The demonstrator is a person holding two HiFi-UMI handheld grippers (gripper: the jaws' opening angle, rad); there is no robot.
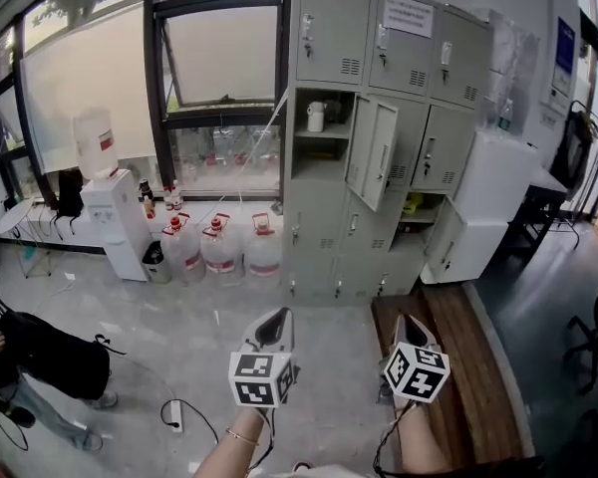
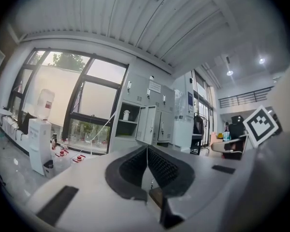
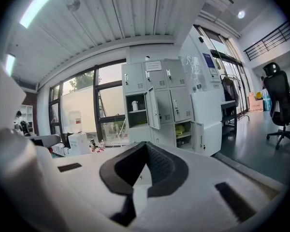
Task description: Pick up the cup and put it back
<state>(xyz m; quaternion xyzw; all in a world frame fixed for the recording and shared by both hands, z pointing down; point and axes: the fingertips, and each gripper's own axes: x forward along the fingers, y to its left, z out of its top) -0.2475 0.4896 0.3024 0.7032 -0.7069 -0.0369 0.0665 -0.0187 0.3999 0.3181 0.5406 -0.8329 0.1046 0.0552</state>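
A white cup (image 1: pixel 317 116) stands on the shelf of an open compartment in the grey locker bank (image 1: pixel 379 28), far across the room. It also shows small as the cup (image 2: pixel 126 115) in the left gripper view and the cup (image 3: pixel 134 105) in the right gripper view. My left gripper (image 1: pixel 276 319) is held low in front of me, jaws shut and empty, pointing toward the lockers. My right gripper (image 1: pixel 411 322) is beside it, also shut with nothing in it. Both are well short of the cup.
An open locker door (image 1: pixel 374 152) hangs to the right of the cup. A water dispenser (image 1: pixel 110 207) and several water jugs (image 1: pixel 224 247) stand under the window. A wooden platform (image 1: pixel 458 366) lies at right. A person (image 1: pixel 40 366) crouches at left; a power strip (image 1: pixel 175 415) lies on the floor.
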